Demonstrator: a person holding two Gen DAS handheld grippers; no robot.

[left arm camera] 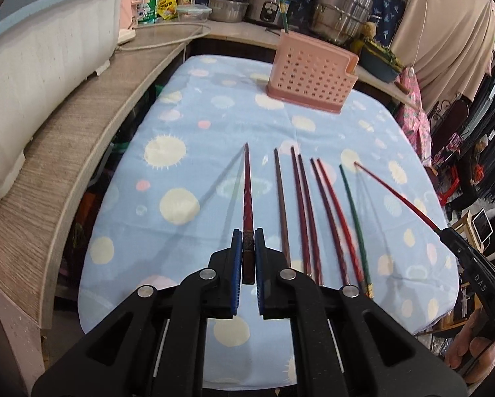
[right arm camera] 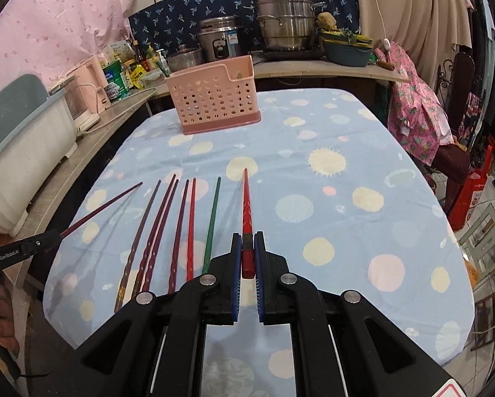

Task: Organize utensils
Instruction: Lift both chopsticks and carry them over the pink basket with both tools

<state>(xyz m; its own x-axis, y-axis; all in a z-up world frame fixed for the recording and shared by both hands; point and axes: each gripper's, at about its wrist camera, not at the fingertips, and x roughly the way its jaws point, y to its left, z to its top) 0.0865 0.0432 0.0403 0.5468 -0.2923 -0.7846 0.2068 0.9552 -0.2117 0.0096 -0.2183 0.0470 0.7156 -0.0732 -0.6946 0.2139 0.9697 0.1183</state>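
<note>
Chopsticks lie in a row on the blue dotted tablecloth [left arm camera: 187, 106]: six [left arm camera: 316, 211] rest side by side, one brown, three dark maroon, one red, one green. Left gripper [left arm camera: 248, 241] is clamped on a seventh, a dark red chopstick [left arm camera: 246, 192], its blue pads pressed against the thick end, tip raised off the cloth. Right gripper [right arm camera: 247, 244] is pinched tight on an eighth, a bright red chopstick [right arm camera: 246, 205]. One pink perforated holder [left arm camera: 308, 72] stands at the table's far end, well apart from the row.
</note>
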